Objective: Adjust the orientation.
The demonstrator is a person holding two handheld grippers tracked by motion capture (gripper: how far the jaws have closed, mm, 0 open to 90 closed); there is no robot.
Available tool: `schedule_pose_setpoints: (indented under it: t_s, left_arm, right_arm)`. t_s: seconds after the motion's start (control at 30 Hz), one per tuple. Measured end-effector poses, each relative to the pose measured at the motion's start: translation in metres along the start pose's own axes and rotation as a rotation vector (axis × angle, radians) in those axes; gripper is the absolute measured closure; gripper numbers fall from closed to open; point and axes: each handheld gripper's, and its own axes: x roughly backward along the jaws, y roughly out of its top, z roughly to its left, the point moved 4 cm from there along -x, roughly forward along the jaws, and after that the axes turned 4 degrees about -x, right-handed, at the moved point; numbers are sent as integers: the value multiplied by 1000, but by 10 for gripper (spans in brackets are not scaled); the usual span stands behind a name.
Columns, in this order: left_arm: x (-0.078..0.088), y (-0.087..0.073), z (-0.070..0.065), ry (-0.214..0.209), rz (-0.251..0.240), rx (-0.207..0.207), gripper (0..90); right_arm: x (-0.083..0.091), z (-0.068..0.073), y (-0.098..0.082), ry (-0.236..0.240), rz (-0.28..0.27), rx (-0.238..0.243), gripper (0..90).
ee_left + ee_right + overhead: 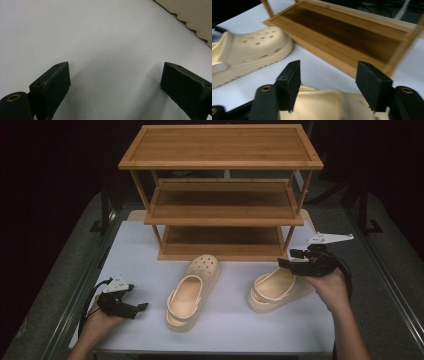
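Right hand-held gripper (289,259) half-open over right clog (276,289), gripping nothing; clog's long axis runs lower-left; left hand-held gripper (141,306) open, empty.

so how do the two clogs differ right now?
The left clog lies free in the middle of the table, toe toward the rack, with no tool near it. The right clog is angled, and the right tool hovers over it, jaws open and not pressing on it. The left tool rests well apart from both. Both are cream, perforated and upright on their soles.
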Motion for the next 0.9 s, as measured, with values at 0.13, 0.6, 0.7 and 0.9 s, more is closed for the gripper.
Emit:
schedule_pose_setpoints:
  t_s: [0.13, 0.6, 0.7, 0.9]
  left_arm:
    - [0, 0, 0, 0, -1, 1, 83]
    - [0, 0, 0, 0, 1, 2, 83]
    - [0, 0, 0, -1, 3, 1, 84]
    - [0, 0, 0, -1, 3, 1, 84]
  right_arm:
    - [6, -28, -2, -42, -16, -47, 547]
    - [2, -105, -25, -211, 41, -164, 897]
    - [-4, -123, -32, -242, 64, -188, 897]
    - [-9, -131, -39, -234, 88, -201, 898]
